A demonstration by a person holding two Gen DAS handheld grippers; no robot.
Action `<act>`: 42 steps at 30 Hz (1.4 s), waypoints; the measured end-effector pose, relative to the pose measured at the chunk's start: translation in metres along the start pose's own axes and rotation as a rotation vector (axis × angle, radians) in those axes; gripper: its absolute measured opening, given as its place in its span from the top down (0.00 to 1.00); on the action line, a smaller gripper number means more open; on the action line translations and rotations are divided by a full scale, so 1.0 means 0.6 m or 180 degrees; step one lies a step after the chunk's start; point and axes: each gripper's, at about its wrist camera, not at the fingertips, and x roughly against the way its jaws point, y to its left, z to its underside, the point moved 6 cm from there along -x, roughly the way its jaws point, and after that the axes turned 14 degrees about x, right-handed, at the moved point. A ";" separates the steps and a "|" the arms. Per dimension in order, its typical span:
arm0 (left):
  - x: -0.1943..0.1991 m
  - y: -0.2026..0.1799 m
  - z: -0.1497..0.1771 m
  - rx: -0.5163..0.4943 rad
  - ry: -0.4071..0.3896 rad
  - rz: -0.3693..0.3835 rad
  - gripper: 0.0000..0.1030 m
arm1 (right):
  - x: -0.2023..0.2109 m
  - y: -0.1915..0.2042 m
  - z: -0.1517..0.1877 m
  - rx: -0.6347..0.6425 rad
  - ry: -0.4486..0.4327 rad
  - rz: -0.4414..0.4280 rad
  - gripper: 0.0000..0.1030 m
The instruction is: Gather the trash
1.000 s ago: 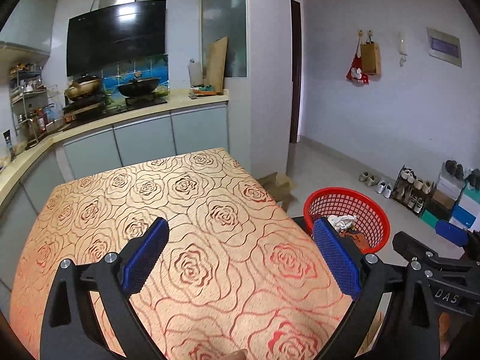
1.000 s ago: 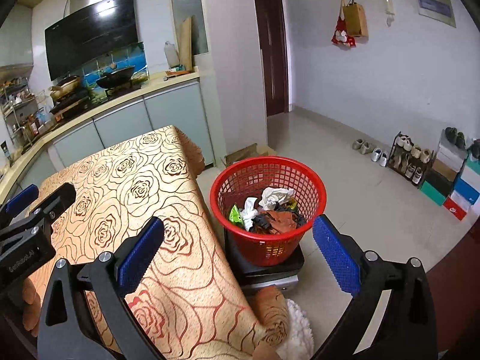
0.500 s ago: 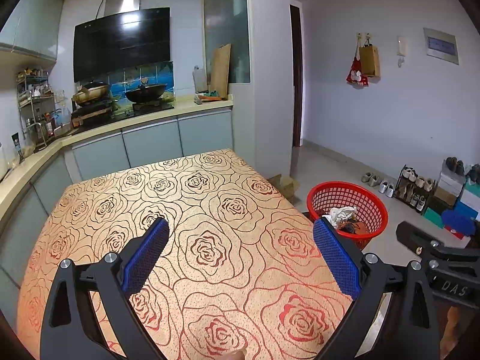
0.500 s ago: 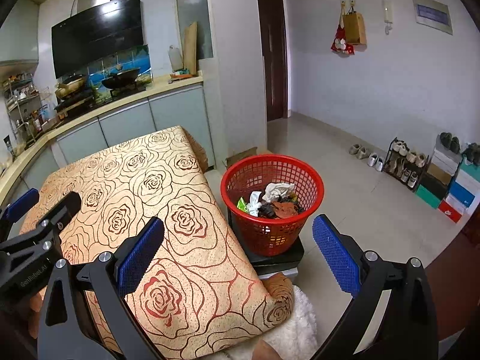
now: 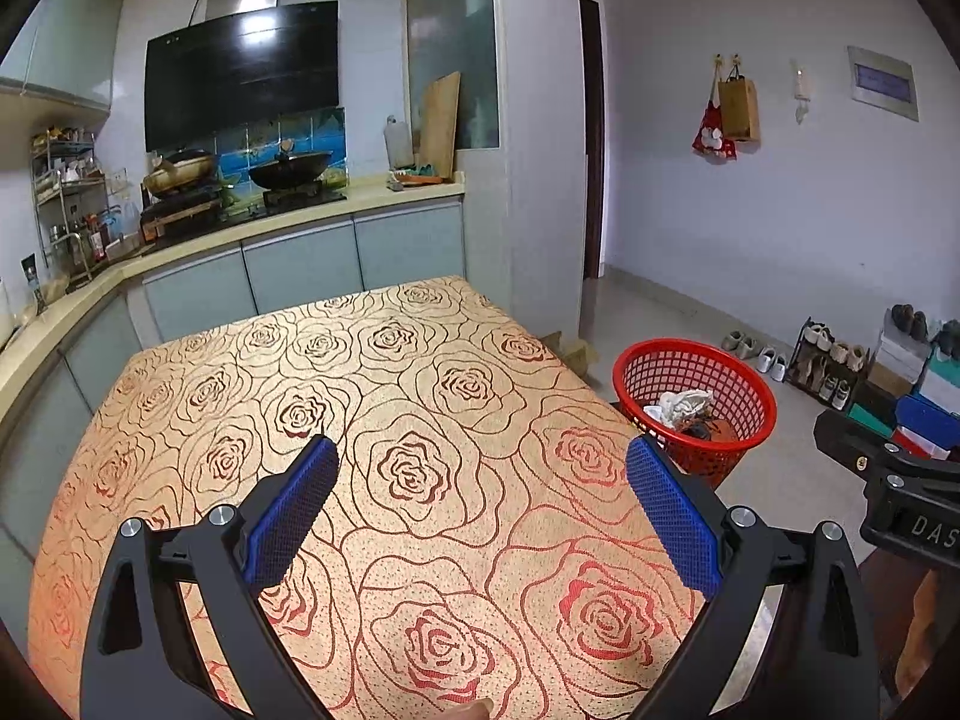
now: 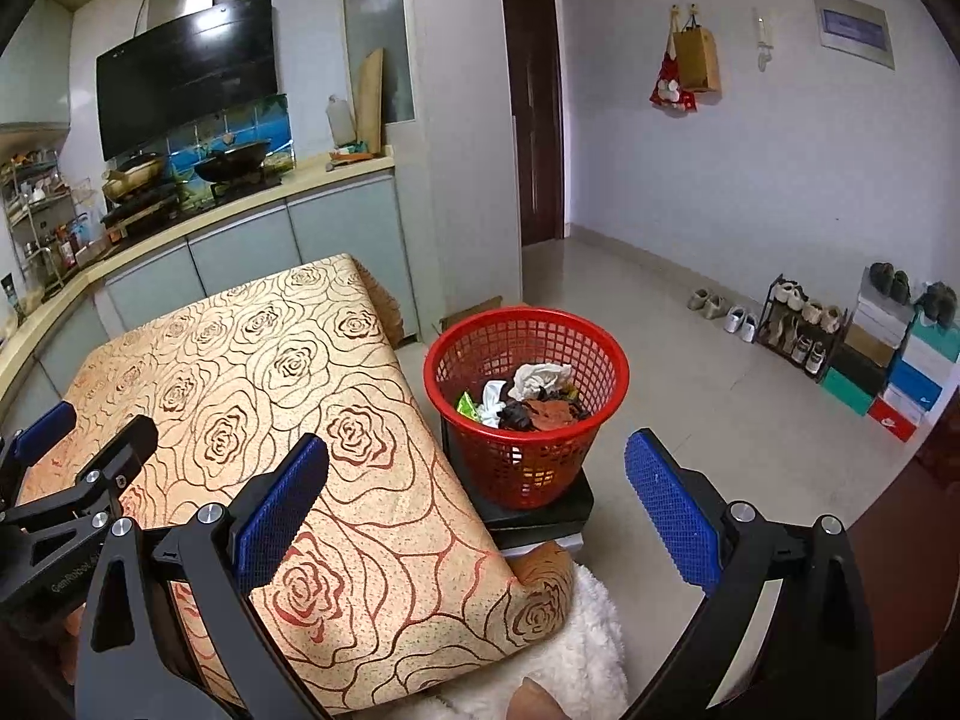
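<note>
Holding crumpled trash point(image 6: 531, 399): red basket point(image 6: 474, 456) beside table point(image 6: 252, 372).

My left gripper point(image 5: 480, 504) and right gripper point(image 6: 477, 501): black frames, blue dimpled pads, silver screws

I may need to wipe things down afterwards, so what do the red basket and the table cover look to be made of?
The red basket looks like moulded plastic: an even, slightly glossy open lattice with a smooth rim. The table cover looks like woven or textured cloth, matte gold with red rose outlines; it drapes softly over the corner. It could be coated; I cannot tell.
</note>
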 end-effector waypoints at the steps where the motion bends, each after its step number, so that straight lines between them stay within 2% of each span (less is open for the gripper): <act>1: -0.001 0.002 0.001 0.0005 0.0007 -0.0003 0.09 | -0.002 0.000 0.001 -0.0002 0.0002 -0.0003 0.06; 11: -0.011 0.027 -0.010 0.0109 0.0080 -0.0071 0.09 | -0.019 -0.004 0.014 -0.0076 0.0076 -0.0039 0.06; 18: -0.009 0.027 -0.013 -0.0067 0.0083 -0.0138 0.09 | -0.018 -0.005 0.010 -0.0047 0.0076 0.0006 0.06; 23: -0.021 0.036 -0.006 -0.0048 0.0148 -0.0180 0.09 | -0.016 -0.008 0.005 -0.0042 0.0022 0.0052 0.06; 31: -0.025 0.039 -0.006 -0.0035 0.0164 -0.0172 0.09 | -0.029 -0.007 0.015 -0.0059 0.0135 -0.0033 0.06; 42: -0.025 0.035 -0.006 -0.0042 0.0171 -0.0166 0.09 | -0.029 -0.005 0.013 -0.0032 0.0126 -0.0023 0.06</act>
